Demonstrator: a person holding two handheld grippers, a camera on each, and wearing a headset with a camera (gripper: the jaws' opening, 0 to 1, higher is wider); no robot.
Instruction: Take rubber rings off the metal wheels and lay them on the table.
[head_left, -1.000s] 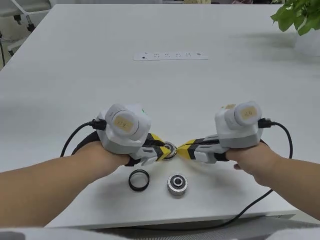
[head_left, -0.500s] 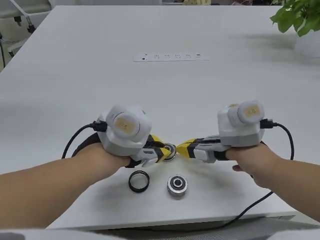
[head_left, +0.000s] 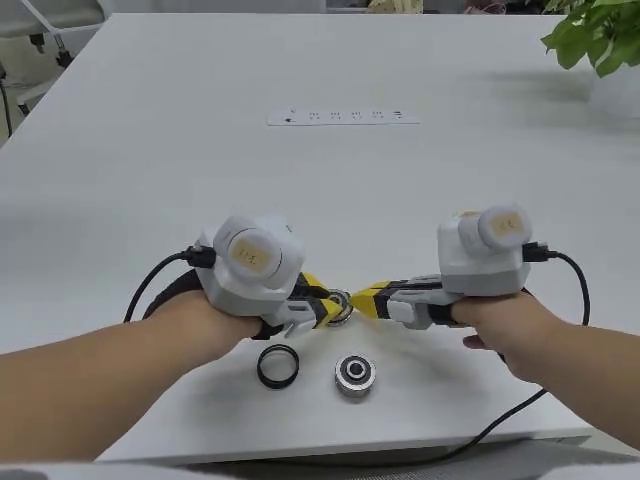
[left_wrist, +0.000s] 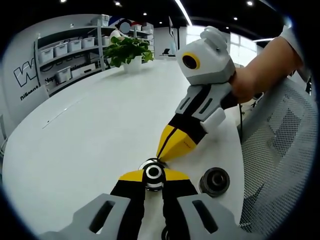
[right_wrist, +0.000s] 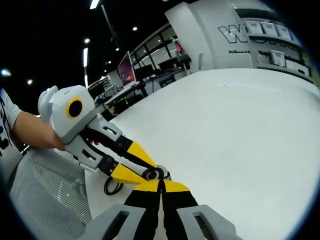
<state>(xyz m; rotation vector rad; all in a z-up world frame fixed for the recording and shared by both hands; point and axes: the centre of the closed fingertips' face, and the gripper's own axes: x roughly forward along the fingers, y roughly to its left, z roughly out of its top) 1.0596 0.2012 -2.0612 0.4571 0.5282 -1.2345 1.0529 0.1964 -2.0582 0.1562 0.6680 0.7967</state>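
Note:
My left gripper (head_left: 328, 306) is shut on a small metal wheel (head_left: 340, 303), holding it just above the white table (head_left: 330, 190). The left gripper view has that wheel (left_wrist: 153, 172) clamped between the yellow tips. My right gripper (head_left: 362, 297) is shut and meets it from the right, its tip (left_wrist: 167, 149) touching the wheel's rim. Whether it pinches the rubber ring there I cannot tell. The right gripper view puts its own closed tips (right_wrist: 161, 183) right against the wheel (right_wrist: 154, 174). A loose black rubber ring (head_left: 261, 368) lies on the table below, beside a second wheel (head_left: 354, 372) (left_wrist: 215, 181).
The table's near edge (head_left: 330, 445) runs just behind the loose ring and wheel. A white power strip (head_left: 342, 116) lies far across the table, and a green plant (head_left: 595, 30) stands at the far right corner. Black cables (head_left: 150, 285) trail from both grippers. A mesh chair (left_wrist: 280, 150) is close by.
Both grippers stay together at the held wheel, sinking only slightly. The loose ring and second wheel have not moved.

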